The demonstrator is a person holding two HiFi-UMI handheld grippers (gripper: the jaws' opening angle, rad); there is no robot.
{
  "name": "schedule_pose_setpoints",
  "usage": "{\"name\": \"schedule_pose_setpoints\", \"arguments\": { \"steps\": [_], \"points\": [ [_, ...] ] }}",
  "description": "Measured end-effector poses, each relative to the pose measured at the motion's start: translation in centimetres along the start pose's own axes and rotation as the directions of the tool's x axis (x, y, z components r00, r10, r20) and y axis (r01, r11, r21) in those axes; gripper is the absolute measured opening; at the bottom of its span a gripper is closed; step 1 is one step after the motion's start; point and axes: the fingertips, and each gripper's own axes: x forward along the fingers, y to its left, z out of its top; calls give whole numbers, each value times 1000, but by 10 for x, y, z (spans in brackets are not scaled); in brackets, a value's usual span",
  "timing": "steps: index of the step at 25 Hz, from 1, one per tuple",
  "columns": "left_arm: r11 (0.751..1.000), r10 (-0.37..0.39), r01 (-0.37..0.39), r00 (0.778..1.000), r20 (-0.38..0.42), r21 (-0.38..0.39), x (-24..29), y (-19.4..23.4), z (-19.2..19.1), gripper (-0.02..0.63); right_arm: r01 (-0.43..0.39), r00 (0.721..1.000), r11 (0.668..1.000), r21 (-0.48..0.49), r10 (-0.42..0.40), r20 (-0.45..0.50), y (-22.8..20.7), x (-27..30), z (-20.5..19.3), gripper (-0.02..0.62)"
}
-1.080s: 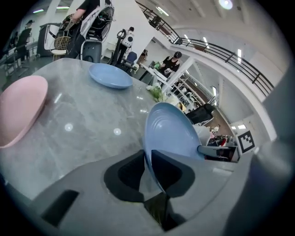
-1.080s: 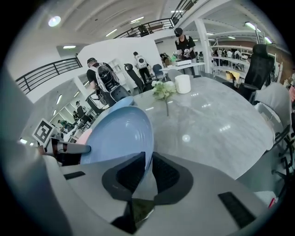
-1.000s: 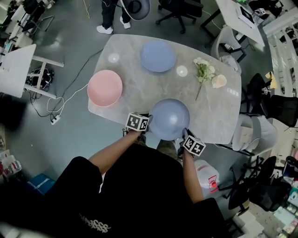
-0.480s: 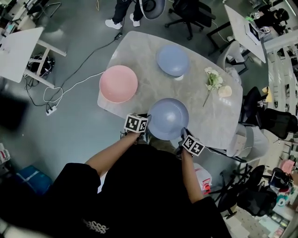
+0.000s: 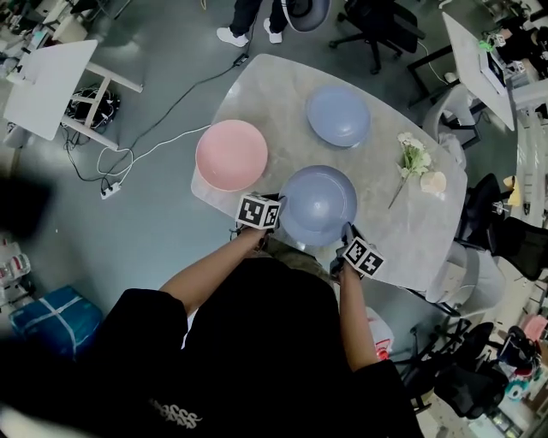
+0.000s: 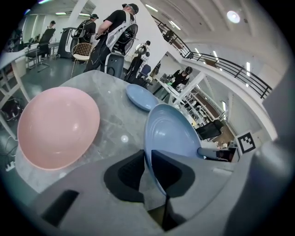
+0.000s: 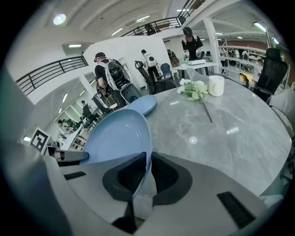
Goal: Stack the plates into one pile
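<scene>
Both grippers hold one blue plate just above the grey marble table, near its front edge. My left gripper is shut on the plate's left rim, and its jaws have just closed slightly tighter on it. On the opposite rim my right gripper is shut too, pads pressing both faces. A pink plate lies on the table to the left. A second blue plate lies at the far side.
A white flower sprig and a small white cup lie at the table's right. A person's legs stand beyond the far end. Cables trail on the floor at left, chairs stand right.
Both grippers have carried the held blue plate away from the table's near edge, further in over the table and closer to the far blue plate.
</scene>
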Motion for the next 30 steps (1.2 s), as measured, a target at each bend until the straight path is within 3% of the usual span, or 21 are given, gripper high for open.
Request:
{"name": "schedule_pose_setpoints", "arguments": {
  "steps": [17,30],
  "points": [
    [996,92,-92,995,-29,-9,73,48,115,55,-57,997,998,23,58,-43,3,108,107,40],
    [990,138,-138,990,-21,2,133,72,179,54,-54,999,995,90,54,-4,-12,170,173,35]
  ]
}}
